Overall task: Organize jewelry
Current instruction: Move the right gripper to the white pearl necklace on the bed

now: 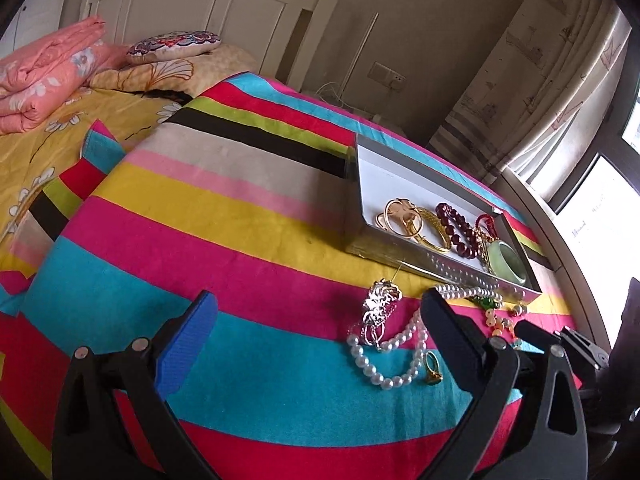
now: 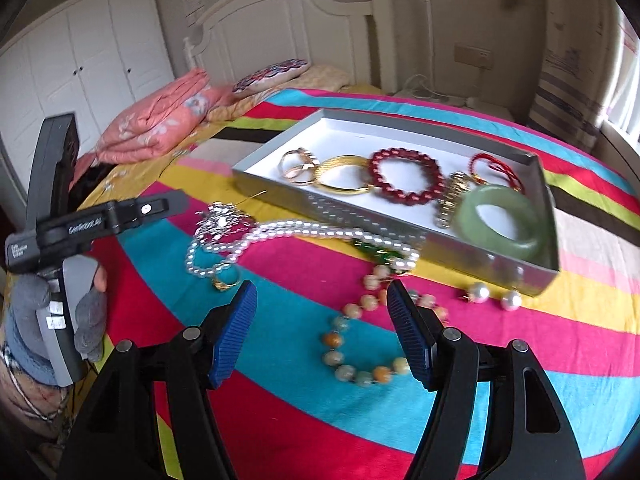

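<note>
- Sorting loose jewelry into the shallow grey tray [image 2: 256,174] on the striped bedspread [image 2: 280,412]; the step in hand looks like a pickup.
- Right gripper [image 2: 322,330]: jaws wide, empty, poised over the multicolour bead bracelet [image 2: 362,376] at lower centre.
- Left gripper [image 1: 320,344]: jaws wide, empty, near the pearl necklace [image 1: 376,374].
- Filed in tray: jade bangle [image 2: 500,222], red bead bracelet [image 2: 406,176], gold bangle [image 2: 346,176].
- Next move, by judgement: lower, close on the beads, carry to bare tray floor.

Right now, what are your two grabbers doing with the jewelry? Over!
Left gripper open, empty. Right gripper open over the stone bead bracelet, not gripping. Pearl necklace outside the tray. Nothing blocking.
</note>
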